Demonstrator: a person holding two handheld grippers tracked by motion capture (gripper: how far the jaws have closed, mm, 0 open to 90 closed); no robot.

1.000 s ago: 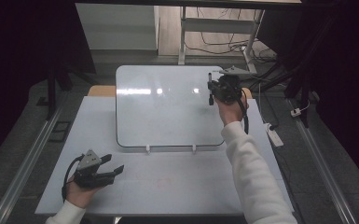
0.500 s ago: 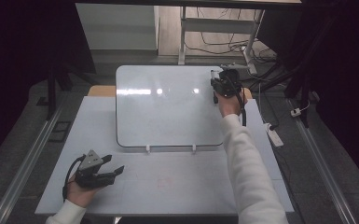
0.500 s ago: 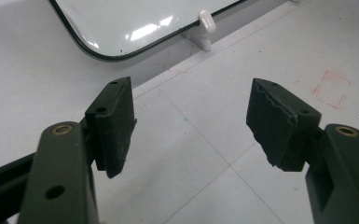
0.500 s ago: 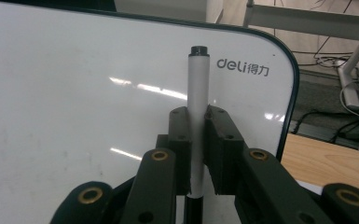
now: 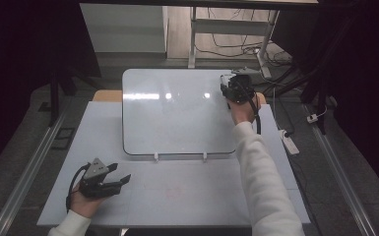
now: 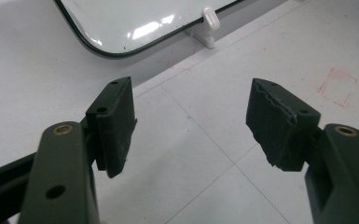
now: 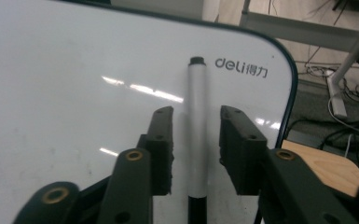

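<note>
A white marker [image 7: 196, 121] with a black cap lies on the whiteboard [image 5: 177, 113] near its far right corner, under the printed logo. My right gripper [image 5: 231, 84] sits over it, and in the right gripper view [image 7: 193, 114] the jaws stand on either side of the marker with a gap at each pad. They have just been opening, so the marker lies free between them. My left gripper [image 5: 119, 173] rests low over the table [image 5: 187, 196] at the near left. It is open [image 6: 191, 100] with nothing between its pads.
The whiteboard [image 6: 135, 18] leans on two white clips [image 5: 156, 157] at its near edge. A faint red square [image 6: 338, 86] marks the table. A power strip [image 5: 289, 140] and cables lie on the floor at the right. A metal frame [image 5: 193, 34] stands behind.
The right hand has shifted a little toward the board's far right corner. The left hand and its gripper have stayed in place.
</note>
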